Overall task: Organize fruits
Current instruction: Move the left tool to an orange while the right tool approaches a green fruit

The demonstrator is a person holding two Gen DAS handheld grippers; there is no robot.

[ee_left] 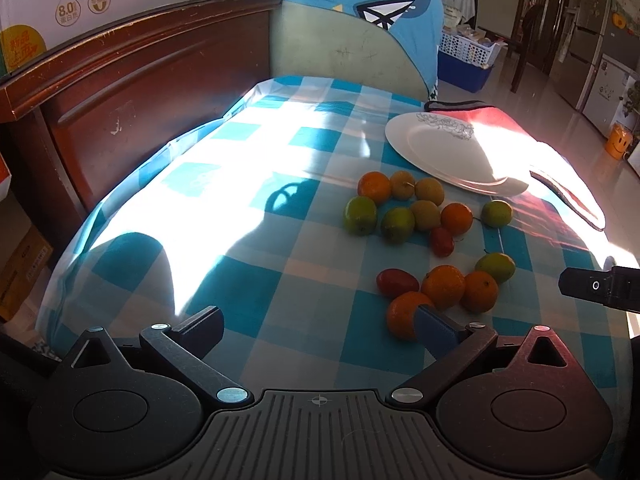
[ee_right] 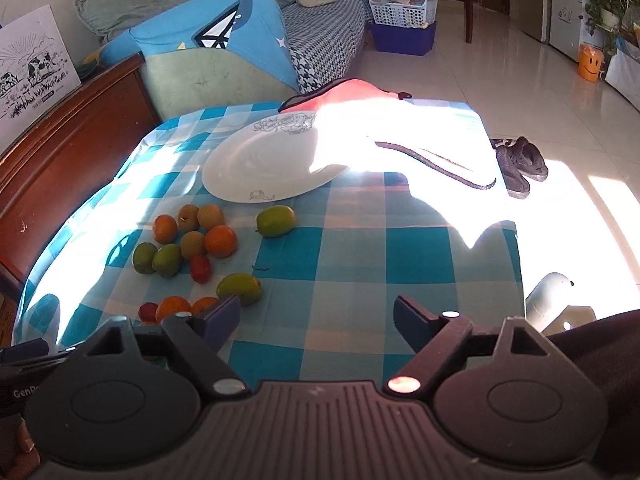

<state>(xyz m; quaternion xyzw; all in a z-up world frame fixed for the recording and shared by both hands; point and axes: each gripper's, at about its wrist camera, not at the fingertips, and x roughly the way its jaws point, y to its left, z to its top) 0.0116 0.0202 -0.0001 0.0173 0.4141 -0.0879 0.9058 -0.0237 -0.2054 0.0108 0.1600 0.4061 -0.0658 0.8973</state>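
Several small fruits lie loose on the blue checked tablecloth (ee_left: 280, 264): oranges (ee_left: 443, 286), green fruits (ee_left: 361, 215), yellow-brown ones (ee_left: 429, 191) and red ones (ee_left: 397, 282). A white plate (ee_left: 440, 152) sits empty behind them; it also shows in the right wrist view (ee_right: 272, 164). My left gripper (ee_left: 320, 328) is open and empty, its right finger just in front of the nearest orange (ee_left: 402, 314). My right gripper (ee_right: 318, 320) is open and empty, right of the fruit cluster (ee_right: 188, 240). A single green fruit (ee_right: 276, 220) lies near the plate.
A red mat (ee_right: 352, 96) lies under and beyond the plate, in bright sunlight. A dark wooden headboard (ee_left: 132, 92) runs along the table's left side, with a blue cushion (ee_left: 352, 12) behind. Shoes (ee_right: 520, 164) lie on the floor to the right.
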